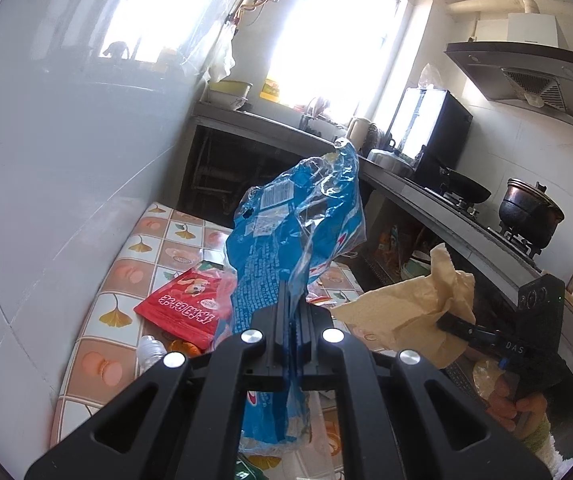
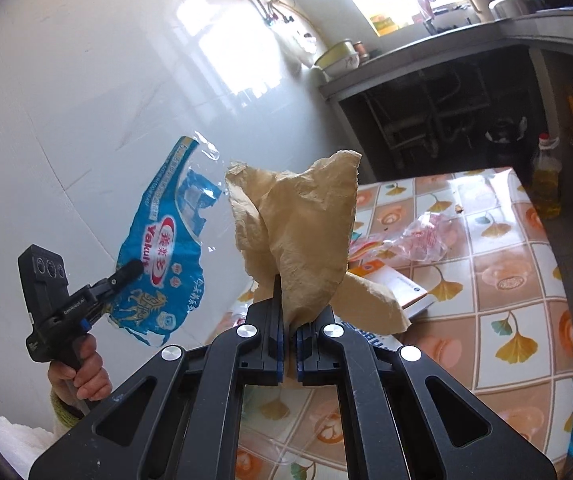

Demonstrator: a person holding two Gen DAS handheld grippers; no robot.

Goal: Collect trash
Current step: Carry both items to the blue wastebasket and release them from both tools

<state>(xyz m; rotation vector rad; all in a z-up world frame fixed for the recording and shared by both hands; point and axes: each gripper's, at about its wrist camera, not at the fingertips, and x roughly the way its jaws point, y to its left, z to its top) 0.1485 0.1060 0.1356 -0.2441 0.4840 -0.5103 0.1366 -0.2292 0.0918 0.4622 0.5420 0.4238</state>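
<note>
Below, we see the table (image 2: 498, 280) under its ginkgo-patterned cloth, set against a white tiled wall (image 1: 46, 160). Above it we hold a blue plastic wrapper (image 1: 286, 232), raised upright and clamped in the clenched left gripper (image 1: 291, 300). Beside it, a crumpled tan paper (image 2: 310, 232) stands pinched in the clenched right gripper (image 2: 290, 320), also lifted off the table. Trash remaining on the cloth: a red snack packet (image 1: 184, 304), a clear crinkled wrapper (image 2: 430, 236), a white carton (image 2: 398, 288) and a small clear bottle (image 1: 151, 350).
</note>
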